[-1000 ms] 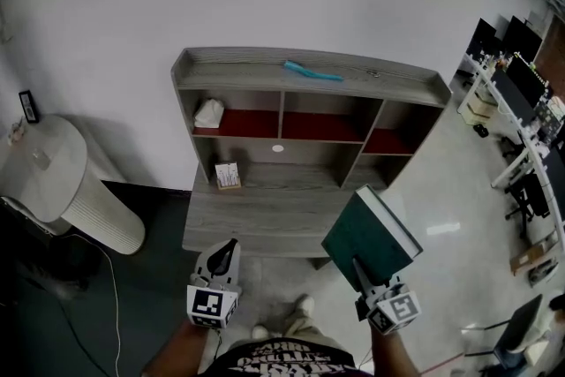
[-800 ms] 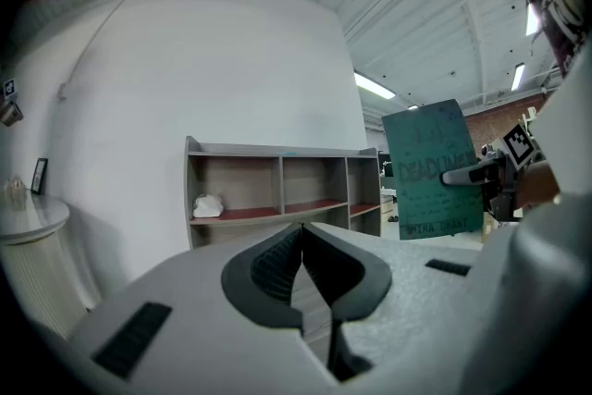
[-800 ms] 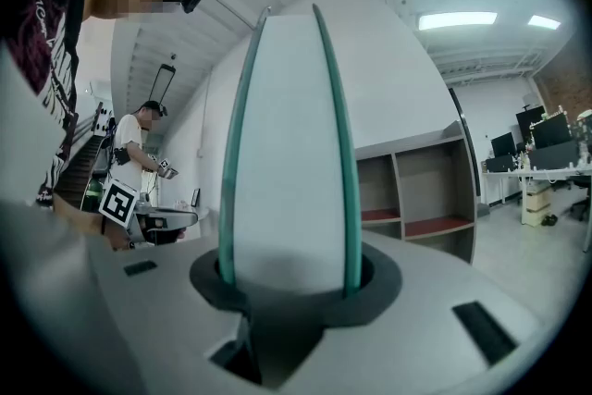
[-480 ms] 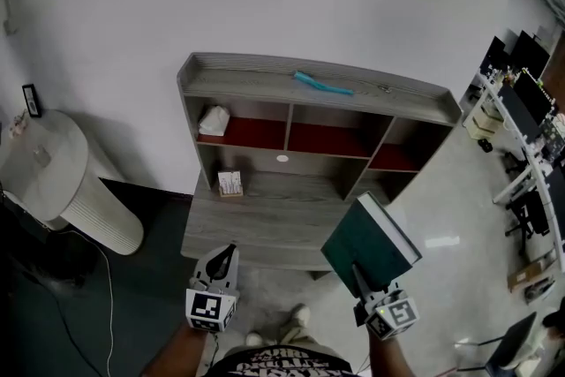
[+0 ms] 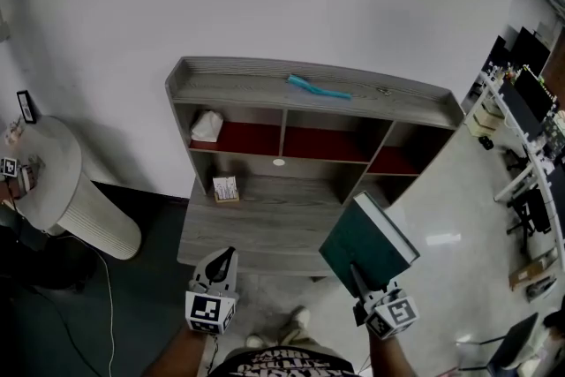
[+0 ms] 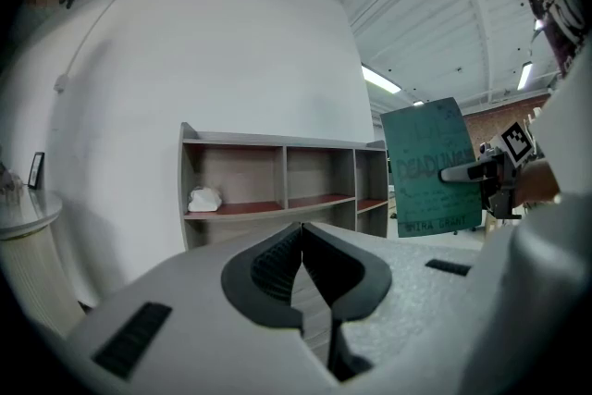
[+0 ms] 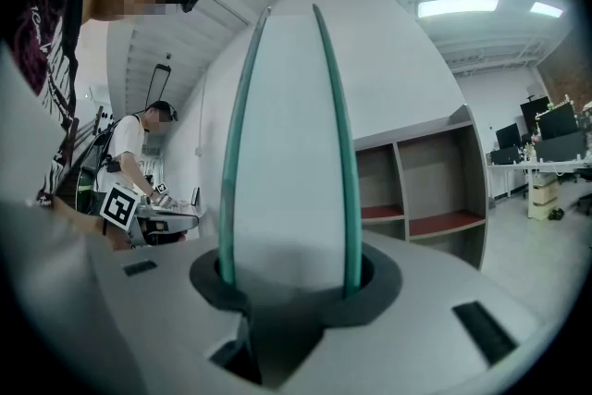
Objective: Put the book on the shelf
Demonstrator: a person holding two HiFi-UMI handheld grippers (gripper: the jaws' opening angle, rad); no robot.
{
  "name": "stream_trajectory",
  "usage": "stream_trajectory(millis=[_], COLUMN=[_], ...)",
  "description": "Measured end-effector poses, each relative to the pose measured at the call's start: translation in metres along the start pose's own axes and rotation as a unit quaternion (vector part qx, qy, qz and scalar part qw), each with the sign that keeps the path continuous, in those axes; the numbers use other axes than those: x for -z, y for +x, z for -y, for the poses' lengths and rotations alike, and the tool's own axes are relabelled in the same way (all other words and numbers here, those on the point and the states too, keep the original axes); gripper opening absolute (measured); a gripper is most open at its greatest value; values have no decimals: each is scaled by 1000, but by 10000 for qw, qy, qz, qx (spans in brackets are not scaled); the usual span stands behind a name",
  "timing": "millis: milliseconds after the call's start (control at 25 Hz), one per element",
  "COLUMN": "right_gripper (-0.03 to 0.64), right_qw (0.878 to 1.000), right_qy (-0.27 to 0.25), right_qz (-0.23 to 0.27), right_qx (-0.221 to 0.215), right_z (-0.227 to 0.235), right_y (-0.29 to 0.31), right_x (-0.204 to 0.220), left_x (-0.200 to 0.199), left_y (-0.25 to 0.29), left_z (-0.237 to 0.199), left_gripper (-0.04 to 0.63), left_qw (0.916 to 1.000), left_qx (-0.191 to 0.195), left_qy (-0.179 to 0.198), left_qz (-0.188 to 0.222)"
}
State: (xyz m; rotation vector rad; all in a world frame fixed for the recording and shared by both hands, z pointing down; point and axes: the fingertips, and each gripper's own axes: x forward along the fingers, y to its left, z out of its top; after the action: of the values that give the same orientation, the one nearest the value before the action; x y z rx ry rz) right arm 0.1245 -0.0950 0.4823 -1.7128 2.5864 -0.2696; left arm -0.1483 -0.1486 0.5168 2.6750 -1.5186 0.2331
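One book (image 5: 369, 241), one shelf (image 5: 238, 86), two hand-held grippers (image 5: 227, 257) (image 5: 357, 274)

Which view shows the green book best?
The left gripper view: the book faces it, cover visible. The head view shows it from above; the right gripper view shows only its page edge between the fingers.

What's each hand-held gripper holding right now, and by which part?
The right hand-held gripper clamps the dark green hardcover book across both covers at its page-side edge. The left hand-held gripper is shut, holding nothing.
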Motion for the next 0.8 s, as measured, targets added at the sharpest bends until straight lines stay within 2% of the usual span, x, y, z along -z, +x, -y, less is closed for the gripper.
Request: stream_trajectory(millis=[200, 400, 800], right_gripper=[163, 163, 163], right_qw=[9998, 9997, 9993], right_qy=[-182, 4, -160], right_qz=[-65, 134, -53], right_qx=[-37, -213, -330], right_z=[17, 20, 52], right_y=[4, 16, 32], right_x=[7, -5, -7], left_x=[-1, -9, -22], left_y=[17, 35, 68], left_z=[2, 7, 14], left_gripper=[8, 8, 8], left_qw=[10000, 9999, 9998], left_qx=[58, 128, 104], left_qy=[5, 76, 140], left_qz=[-25, -28, -30])
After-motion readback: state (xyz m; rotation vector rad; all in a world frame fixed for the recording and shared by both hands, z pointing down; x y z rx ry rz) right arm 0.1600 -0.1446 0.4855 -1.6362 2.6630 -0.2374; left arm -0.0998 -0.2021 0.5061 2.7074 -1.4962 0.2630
